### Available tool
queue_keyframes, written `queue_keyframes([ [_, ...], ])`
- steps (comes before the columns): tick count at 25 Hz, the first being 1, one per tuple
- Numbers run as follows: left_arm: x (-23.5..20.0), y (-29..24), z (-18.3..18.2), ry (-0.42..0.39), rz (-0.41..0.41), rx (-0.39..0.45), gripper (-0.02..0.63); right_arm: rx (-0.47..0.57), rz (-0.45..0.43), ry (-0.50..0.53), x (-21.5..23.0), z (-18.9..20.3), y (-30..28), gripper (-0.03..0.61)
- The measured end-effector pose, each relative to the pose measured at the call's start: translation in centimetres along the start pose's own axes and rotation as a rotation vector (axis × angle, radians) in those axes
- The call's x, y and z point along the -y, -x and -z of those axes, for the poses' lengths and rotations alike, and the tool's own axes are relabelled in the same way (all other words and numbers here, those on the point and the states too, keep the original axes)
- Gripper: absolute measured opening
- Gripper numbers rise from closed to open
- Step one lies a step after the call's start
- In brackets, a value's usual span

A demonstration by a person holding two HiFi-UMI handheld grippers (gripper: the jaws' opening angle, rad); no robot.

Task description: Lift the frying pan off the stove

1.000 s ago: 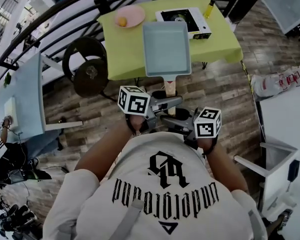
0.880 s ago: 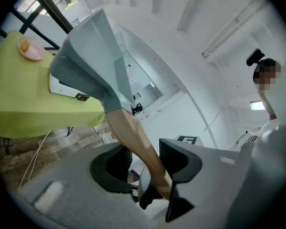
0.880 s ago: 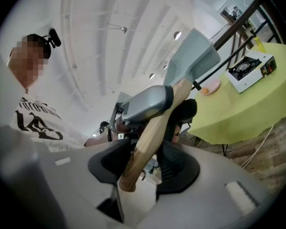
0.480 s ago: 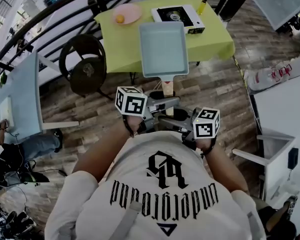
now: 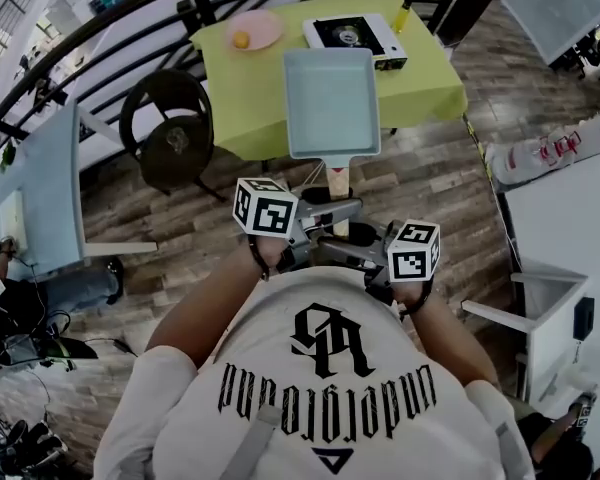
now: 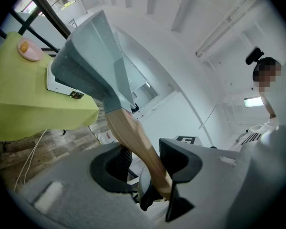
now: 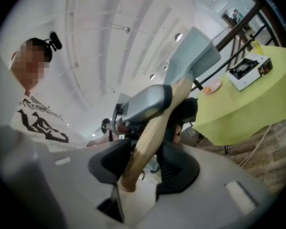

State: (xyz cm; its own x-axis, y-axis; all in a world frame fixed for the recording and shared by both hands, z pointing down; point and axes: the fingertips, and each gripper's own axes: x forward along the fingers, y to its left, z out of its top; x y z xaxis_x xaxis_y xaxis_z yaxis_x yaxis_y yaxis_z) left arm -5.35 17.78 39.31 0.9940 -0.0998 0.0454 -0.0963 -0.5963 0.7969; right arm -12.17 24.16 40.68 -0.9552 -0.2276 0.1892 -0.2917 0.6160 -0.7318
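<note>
Head view: the frying pan hangs in the air above the green table, clear of the stove at the far side.
Left gripper view: the left gripper pinches the pan's wooden handle.
Right gripper view: the right gripper clamps the same handle nearer its end.

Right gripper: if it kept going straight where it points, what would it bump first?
The right gripper clamps the wooden handle; just past that, it would probably meet the left gripper, gripping the same handle. Depth is unclear.
</note>
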Motion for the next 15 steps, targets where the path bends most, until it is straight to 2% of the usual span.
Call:
queue_keyframes([
  [15, -1.2, 0.9, -0.4, 0.004, -0.004, 0.012, 0.195, -0.015, -0.006, -0.006, 0.7, -0.2, -1.4, 0.169],
])
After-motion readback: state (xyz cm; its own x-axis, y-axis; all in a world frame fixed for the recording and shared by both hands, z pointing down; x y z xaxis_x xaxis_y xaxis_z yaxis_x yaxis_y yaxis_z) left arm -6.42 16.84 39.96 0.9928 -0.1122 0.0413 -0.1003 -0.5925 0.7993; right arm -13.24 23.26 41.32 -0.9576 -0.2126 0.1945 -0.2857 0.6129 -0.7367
